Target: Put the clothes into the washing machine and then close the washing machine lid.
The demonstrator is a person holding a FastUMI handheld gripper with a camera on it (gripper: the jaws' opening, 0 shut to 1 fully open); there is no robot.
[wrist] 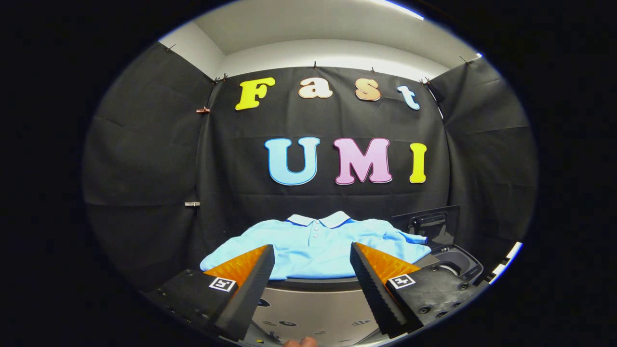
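Observation:
A light blue polo shirt [315, 246] with a white collar lies spread flat on top of the grey washing machine [313, 308], just beyond my fingertips. My gripper [312, 253] is open, its two fingers wide apart with nothing between them, held a little short of the shirt's near hem. To the right of the shirt the machine's dark lid [431, 224] stands raised, and below it part of the drum opening [455, 264] shows.
Black cloth walls close the booth behind and on both sides of the machine. The machine's grey front panel with small buttons sits below my fingers. A fingertip of a person [300, 342] shows at the very bottom.

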